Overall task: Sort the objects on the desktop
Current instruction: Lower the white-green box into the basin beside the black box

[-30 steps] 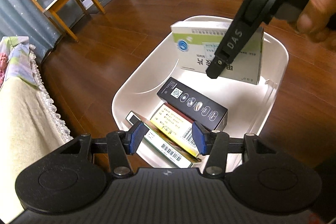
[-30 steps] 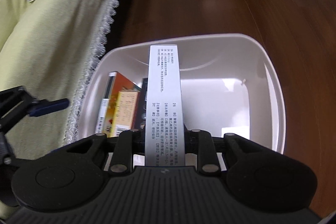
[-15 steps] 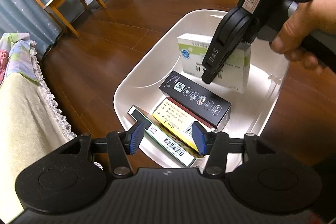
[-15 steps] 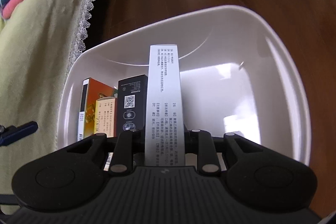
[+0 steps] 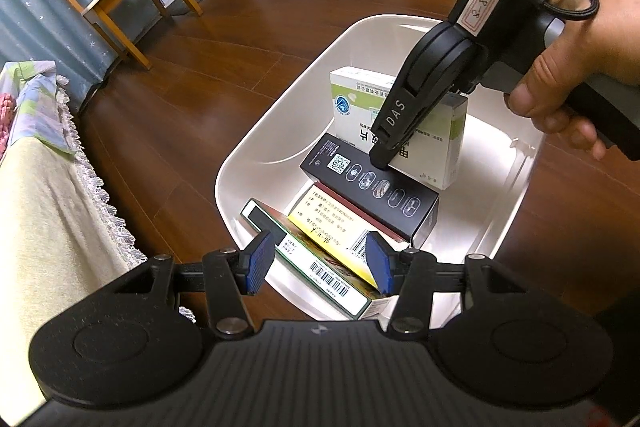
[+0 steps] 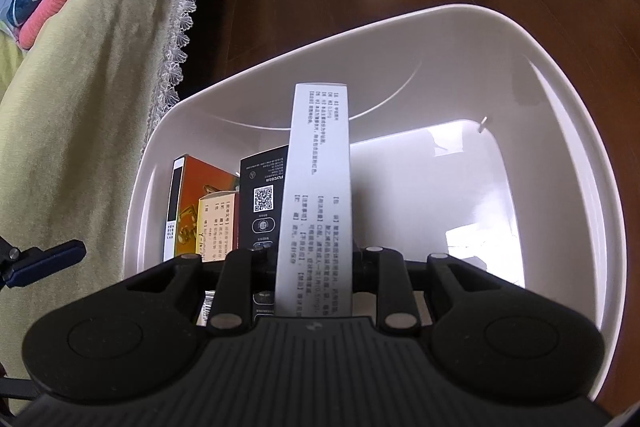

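Medicine box [image 5: 420,131] going into the white tub [image 5: 256,151], and the right gripper [image 6: 314,259] has it pinched by its narrow sides, jaws pressed in on the carton so the printed edge runs straight out ahead of the wrist camera. That grip looks chosen to stand the box on edge, which suits the tub: the others already in there are filed side by side like books. Black box [image 5: 372,187] next in line, then the yellow box [image 5: 332,223], then the orange box [image 6: 204,187] with its barcode end facing the near wall. The white-and-green carton sits right beside the black one, its lower corner down at or just above the tub floor; whether it touches, I cannot tell.

Over to the pose: the person's hand [image 5: 568,67] wraps the right tool's handle from the far side, the tool angled steeply downward into the tub, fingers pointing at the floor of it. The left gripper [image 5: 316,263] hangs over the near rim, blue pads [image 5: 256,263] spread wide with nothing between them, simply waiting above the orange box's end. The release needs only a small opening, I'd judge.
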